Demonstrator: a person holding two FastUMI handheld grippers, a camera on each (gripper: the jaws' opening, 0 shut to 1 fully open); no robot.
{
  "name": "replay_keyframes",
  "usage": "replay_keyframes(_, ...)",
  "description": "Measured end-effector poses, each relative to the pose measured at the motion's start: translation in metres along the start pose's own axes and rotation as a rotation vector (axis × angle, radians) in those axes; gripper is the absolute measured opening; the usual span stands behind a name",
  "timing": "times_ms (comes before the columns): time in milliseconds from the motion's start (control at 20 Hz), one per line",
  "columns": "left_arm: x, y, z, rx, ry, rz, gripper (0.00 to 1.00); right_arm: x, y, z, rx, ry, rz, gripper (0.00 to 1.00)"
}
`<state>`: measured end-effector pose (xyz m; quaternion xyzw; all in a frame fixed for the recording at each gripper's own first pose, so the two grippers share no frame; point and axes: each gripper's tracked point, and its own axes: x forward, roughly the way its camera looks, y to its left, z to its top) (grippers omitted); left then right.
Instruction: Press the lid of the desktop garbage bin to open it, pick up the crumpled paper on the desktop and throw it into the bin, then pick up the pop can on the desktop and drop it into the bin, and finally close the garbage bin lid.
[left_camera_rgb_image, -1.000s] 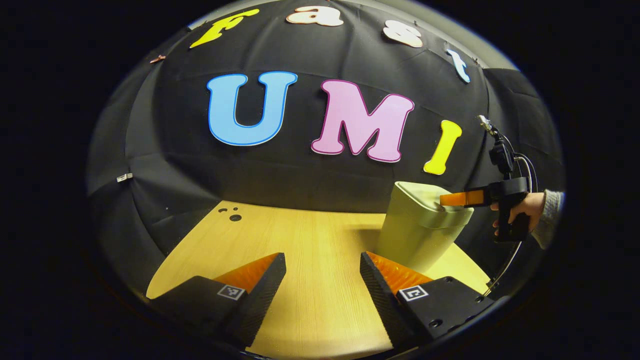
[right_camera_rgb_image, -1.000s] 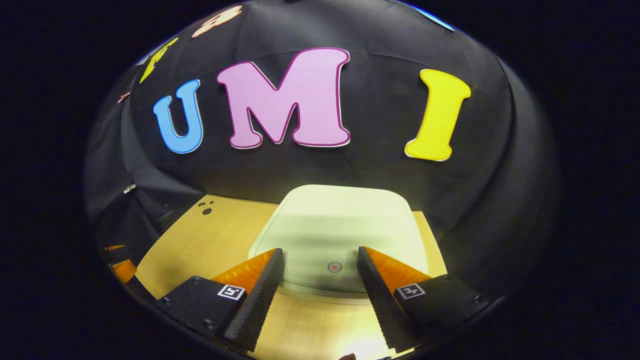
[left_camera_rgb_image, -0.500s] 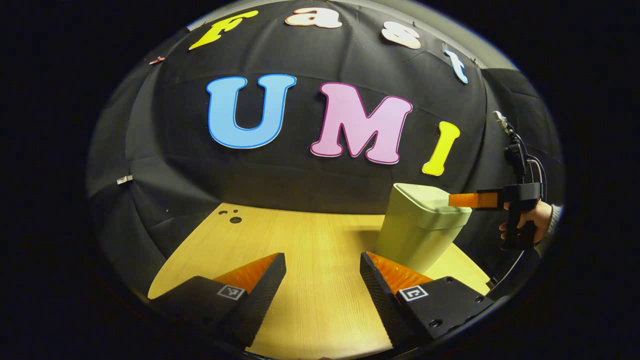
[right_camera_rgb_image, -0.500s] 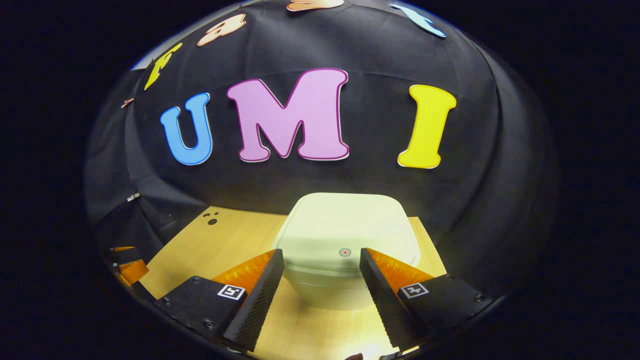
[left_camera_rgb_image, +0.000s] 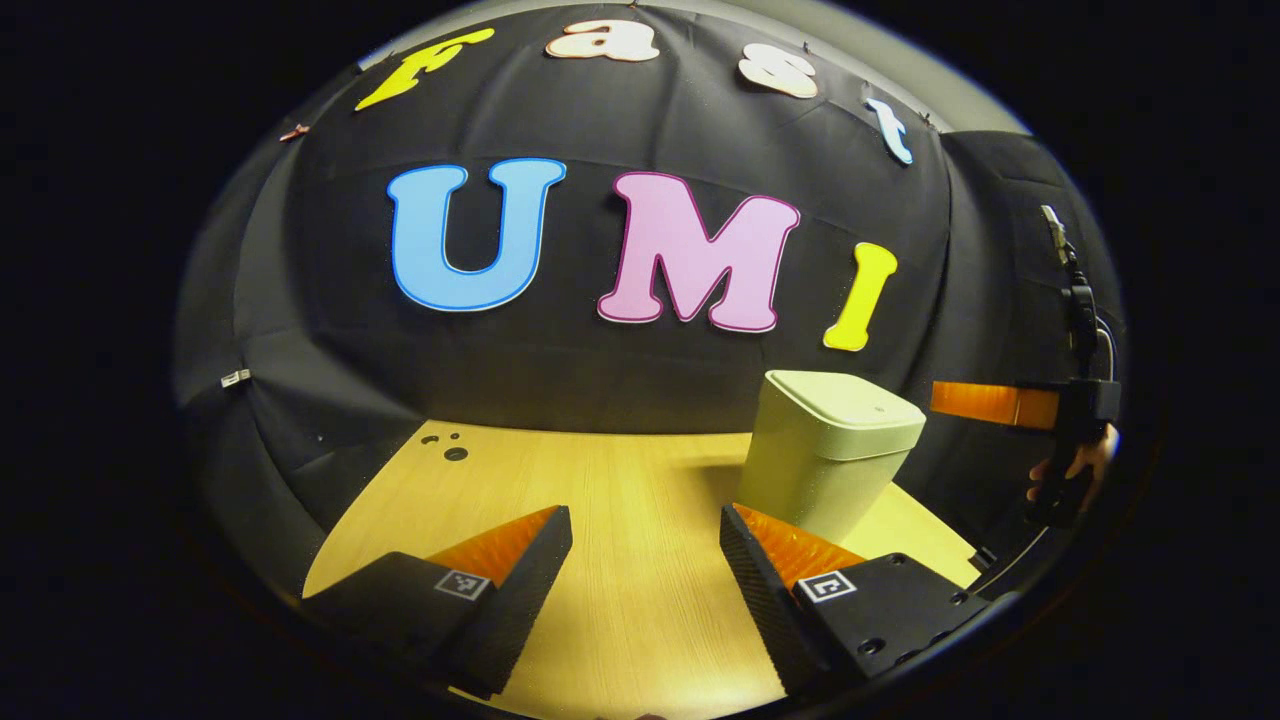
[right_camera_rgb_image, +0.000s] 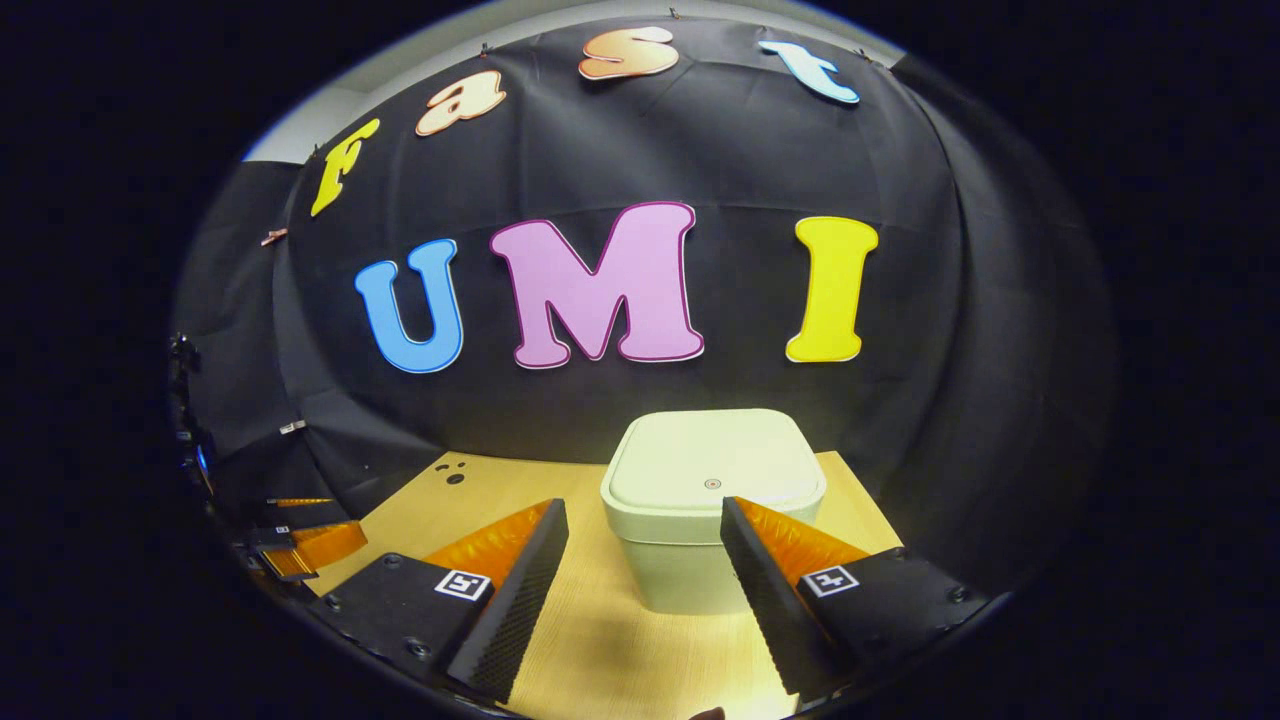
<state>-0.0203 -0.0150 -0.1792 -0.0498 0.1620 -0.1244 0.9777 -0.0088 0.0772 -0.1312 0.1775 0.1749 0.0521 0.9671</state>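
Observation:
The pale green garbage bin (left_camera_rgb_image: 828, 468) stands on the wooden table (left_camera_rgb_image: 620, 490) near its far right side, with its lid (left_camera_rgb_image: 846, 399) down flat. My left gripper (left_camera_rgb_image: 645, 515) hovers open over the table, left of and nearer than the bin, nothing between its fingers. A hand (left_camera_rgb_image: 1078, 465) holds my right gripper (left_camera_rgb_image: 945, 398) level with the lid and clear of it on the right. In the right gripper view the bin (right_camera_rgb_image: 690, 560) sits straight ahead, its lid (right_camera_rgb_image: 712, 462) shut, and my right gripper (right_camera_rgb_image: 640, 508) is open and short of it. The left gripper (right_camera_rgb_image: 345, 518) shows at the far left.
Small dark holes (left_camera_rgb_image: 455, 448) mark the table's far left corner. The black cloth wall rises right behind the bin. Bare wood (right_camera_rgb_image: 600, 640) lies between the right gripper and the bin.
My right gripper has drawn back from the bin's lid and now stands apart from it. The lid lies flat. My left gripper has turned slightly.

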Motion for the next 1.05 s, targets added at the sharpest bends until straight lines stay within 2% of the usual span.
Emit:
replay_keyframes(400,0.002,0.006,-0.002,0.001,-0.004,-0.041,0.96,-0.034,0.021,-0.005,-0.053,-0.062,-0.018,0.97)
replay_keyframes(850,0.002,0.029,-0.011,-0.011,0.015,-0.042,0.96,-0.034,0.050,-0.026,-0.077,-0.027,-0.003,0.97)
replay_keyframes(1050,0.001,0.036,-0.015,-0.034,0.019,-0.029,0.96,-0.033,0.055,-0.015,-0.104,-0.055,0.000,0.97)
